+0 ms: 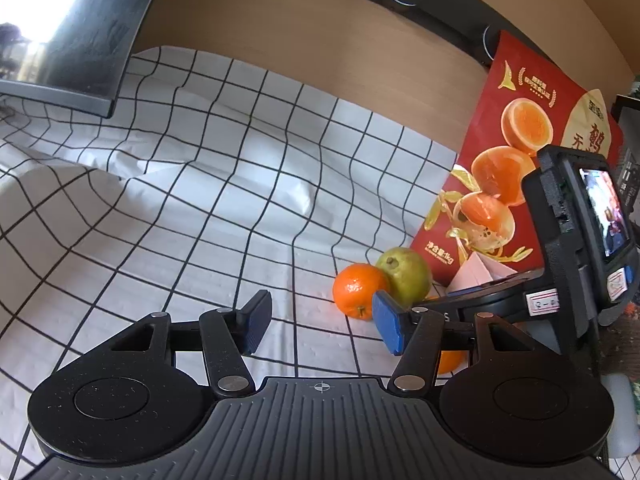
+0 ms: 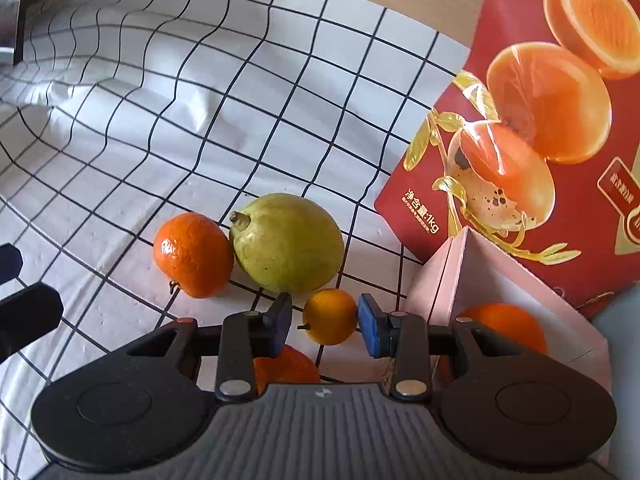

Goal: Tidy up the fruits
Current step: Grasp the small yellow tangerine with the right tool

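Note:
In the right wrist view, an orange mandarin [image 2: 194,255] and a green guava [image 2: 288,243] lie side by side on the checked cloth. A small yellow-orange citrus [image 2: 330,316] lies just in front of them, between the fingers of my right gripper [image 2: 325,326], which is open around it without clearly touching. Another orange fruit [image 2: 286,366] lies under the gripper. A pink box [image 2: 476,272] at the right holds an orange [image 2: 506,324]. My left gripper [image 1: 320,322] is open and empty; the mandarin [image 1: 358,288] and guava [image 1: 404,272] lie beyond its right finger.
A red carton printed with oranges [image 2: 540,120] stands at the right, behind the pink box. The white black-grid cloth [image 1: 200,200] is wrinkled and spreads to the left. A dark monitor [image 1: 80,40] stands at the far left. The right gripper's body [image 1: 576,240] is close to my left gripper's right side.

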